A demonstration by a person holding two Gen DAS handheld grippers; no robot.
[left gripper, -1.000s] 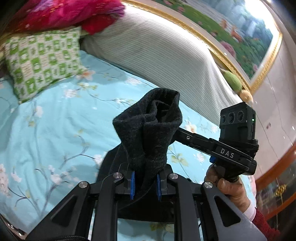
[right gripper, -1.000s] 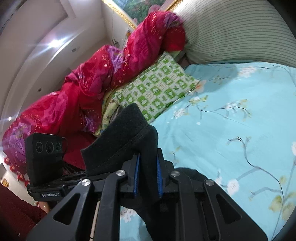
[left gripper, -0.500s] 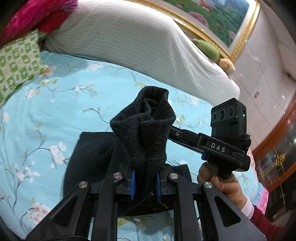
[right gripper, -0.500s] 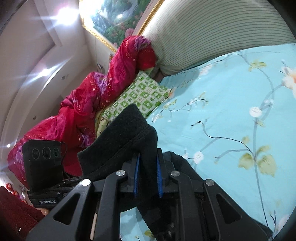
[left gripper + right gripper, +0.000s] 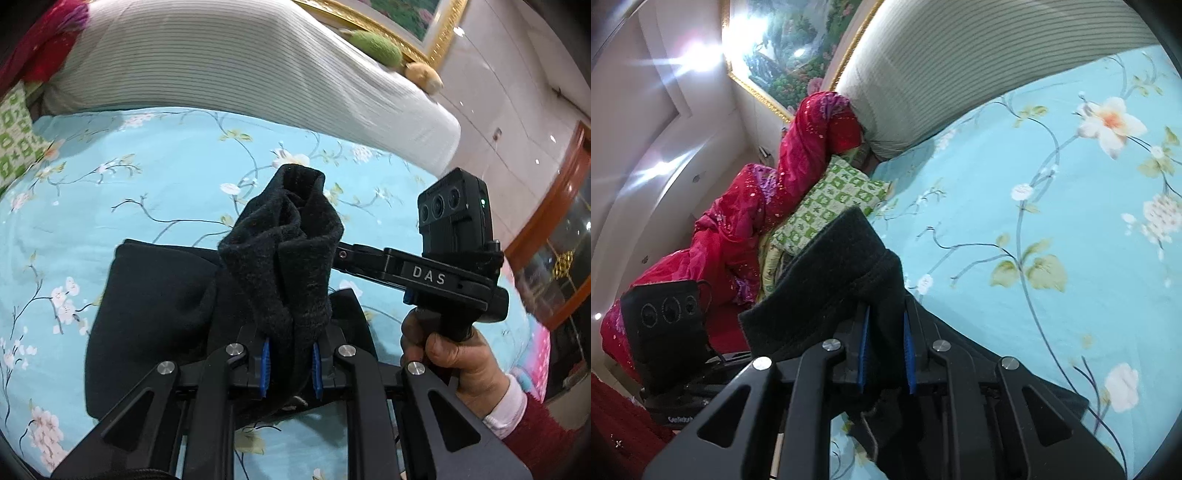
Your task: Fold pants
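Floral bed (image 5: 155, 192), black pants (image 5: 155, 314), pillow (image 5: 831, 206)

This is a bedroom in a home. A bed is spread with a light-blue cotton sheet printed with white blossoms and thin branches (image 5: 155, 192). Along its head lies a long, pale striped bolster (image 5: 236, 62), and beside that a green-and-white checked pillow (image 5: 831, 206) and a bunched crimson quilt with purple patches (image 5: 746, 206). On the wall above hangs a landscape painting in an ornate gilt frame (image 5: 783, 59). A fuzzy green soft toy (image 5: 373, 46) rests on the ledge behind the bolster. Polished reddish wooden furniture (image 5: 554, 229) stands to one side.
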